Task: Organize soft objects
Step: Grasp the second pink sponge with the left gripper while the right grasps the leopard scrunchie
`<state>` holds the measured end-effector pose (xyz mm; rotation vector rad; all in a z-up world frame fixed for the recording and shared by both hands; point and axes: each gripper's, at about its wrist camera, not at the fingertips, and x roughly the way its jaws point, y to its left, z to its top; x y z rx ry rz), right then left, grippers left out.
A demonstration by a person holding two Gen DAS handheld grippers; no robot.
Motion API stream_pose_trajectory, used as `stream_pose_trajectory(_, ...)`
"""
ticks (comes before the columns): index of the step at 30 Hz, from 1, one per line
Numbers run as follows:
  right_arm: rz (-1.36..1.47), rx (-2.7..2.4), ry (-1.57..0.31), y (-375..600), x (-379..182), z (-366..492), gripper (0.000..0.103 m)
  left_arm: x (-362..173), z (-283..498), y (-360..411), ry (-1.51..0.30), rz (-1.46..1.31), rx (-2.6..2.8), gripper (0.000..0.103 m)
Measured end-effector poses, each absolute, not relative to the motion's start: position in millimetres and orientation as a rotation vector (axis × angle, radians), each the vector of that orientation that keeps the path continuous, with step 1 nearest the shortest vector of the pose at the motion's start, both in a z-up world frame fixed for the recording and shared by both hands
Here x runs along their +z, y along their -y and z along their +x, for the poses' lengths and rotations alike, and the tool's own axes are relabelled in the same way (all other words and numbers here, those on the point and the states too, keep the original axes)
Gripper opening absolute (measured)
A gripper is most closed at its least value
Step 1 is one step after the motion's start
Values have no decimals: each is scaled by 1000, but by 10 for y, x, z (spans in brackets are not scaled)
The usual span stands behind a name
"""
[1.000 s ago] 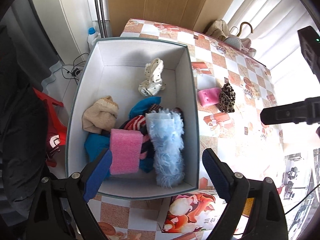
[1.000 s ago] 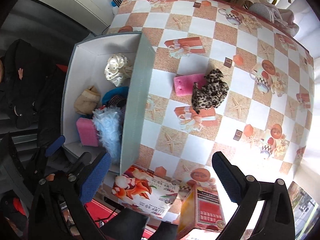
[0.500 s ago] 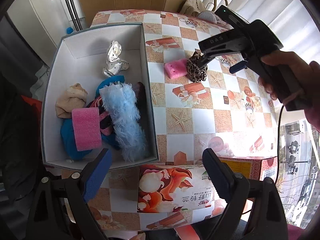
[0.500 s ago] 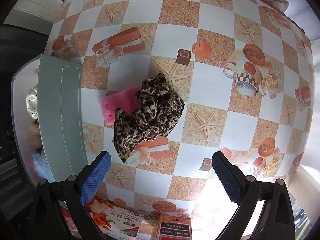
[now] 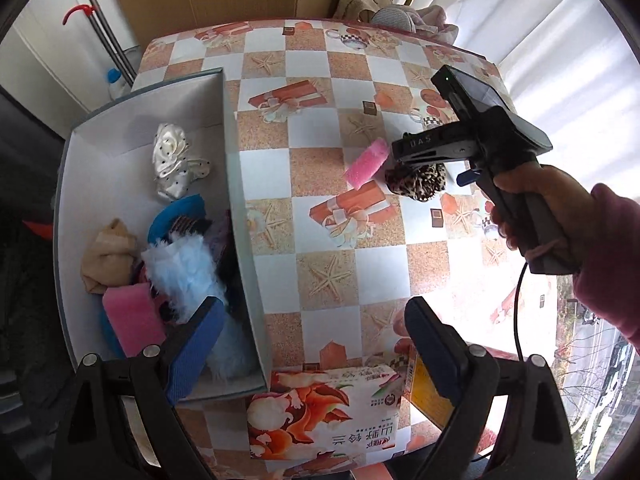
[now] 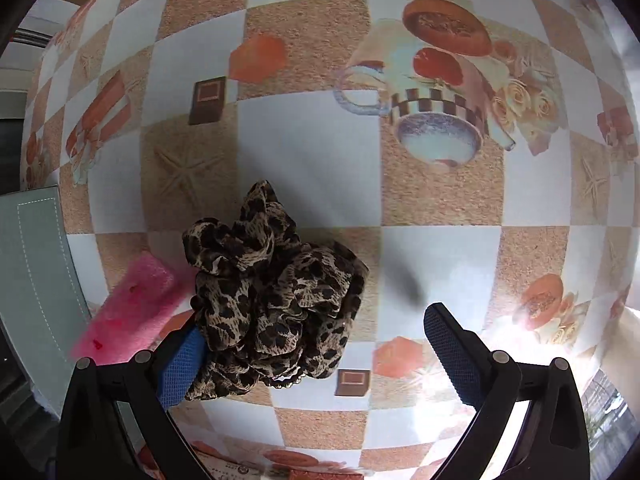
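A leopard-print scrunchie [image 6: 272,300] [image 5: 420,184] lies on the checked tablecloth, with a pink sponge [image 6: 128,316] [image 5: 366,162] touching its left side. My right gripper [image 6: 316,352] [image 5: 412,168] hangs low over the scrunchie, open. The scrunchie sits between its jaws, over the left pad and apart from the right one. The white box [image 5: 236,184] at the left holds a white dotted scrunchie [image 5: 172,160], a beige hat [image 5: 108,256], a pale blue fluffy piece [image 5: 184,276] and another pink sponge [image 5: 132,320]. My left gripper [image 5: 312,336] stands open and empty over the box's right wall.
A tissue pack [image 5: 320,412] and a yellow carton [image 5: 428,392] lie at the table's near edge. Clothes and a hanger [image 5: 396,12] are piled at the far edge, before cardboard. Mop handles [image 5: 104,28] stand left of the table. A hand in a pink sleeve [image 5: 600,248] holds the right gripper.
My right gripper has come down from high over the table to just above the leopard scrunchie, which now lies between its jaws. My left gripper has slid right, from over the box toward the tablecloth.
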<state>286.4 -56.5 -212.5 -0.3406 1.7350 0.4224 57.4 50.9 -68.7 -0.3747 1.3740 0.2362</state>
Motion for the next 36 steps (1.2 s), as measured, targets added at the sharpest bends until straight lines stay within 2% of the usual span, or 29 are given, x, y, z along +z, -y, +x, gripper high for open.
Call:
stream_pose_trajectory(8,-171,228,-1815,1932,-2212,2976,101,-923,1248,-260,-1410,-269,199,93)
stream_pose_trajectory(14,21,262,-1745,2461,-2011,2902,101,-1265,1558,-178,-1464,-297,217,93)
stream_pose_trajectory(19,-101,360,-1634,2235,-1859,2917,101,-1585,1740,-44,-1487,-216,224,93)
stream_pose_trajectory(23,-242,400,-1586,1979,-1942,2848,101,-1857,1830,27,-1514,-134,225,93)
stream_pose_trajectory(29,-321,400,-1544,1793,-2074,2785,103,-2174,1867,20,-1567,-168,236,93)
stream_pose_trajectory(30,-309,397,-1538,1788,-2065,2778,103,-2207,1866,13,-1571,-181,234,103)
stream_pose_trajectory(36,-296,395,-1483,1843,-1990,2821,103,-2293,1878,-61,-1600,-260,238,103)
